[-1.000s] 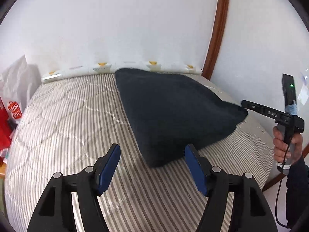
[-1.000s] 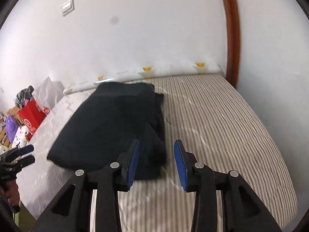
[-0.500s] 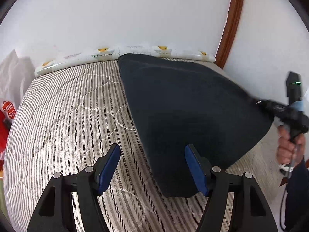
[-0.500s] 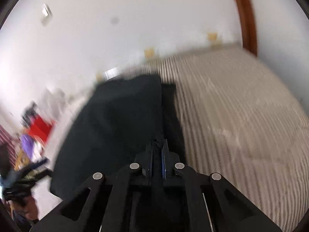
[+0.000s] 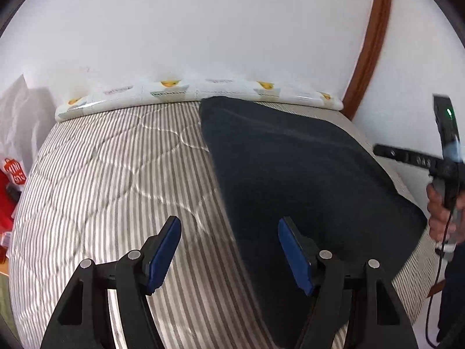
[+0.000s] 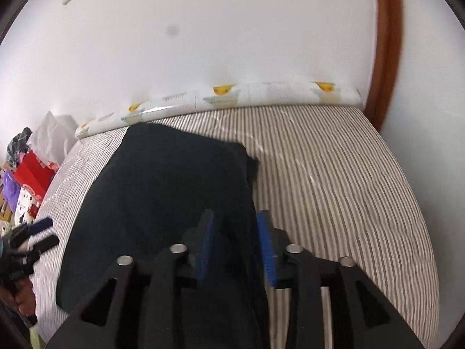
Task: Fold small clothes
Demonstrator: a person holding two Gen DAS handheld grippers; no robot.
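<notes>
White walls (image 5: 232,29) stood behind a bed with a grey-and-white striped quilted mattress (image 5: 116,180), and a brown wooden door frame (image 5: 372,40) ran up on the right. On the mattress lay a dark navy folded garment of soft fabric (image 5: 305,180), spread flat on the half of the bed near the door frame, its far edge near a long white printed package (image 5: 186,91) along the wall.

The right gripper (image 6: 236,247) had its jaws apart, with the near edge of the garment lying between the blue pads. The left gripper (image 5: 229,250) was above the mattress with its jaws wide apart, holding nothing; its right pad was over the garment's edge. Beside the bed stood red bags (image 6: 33,174) and a white plastic bag (image 6: 52,136).
</notes>
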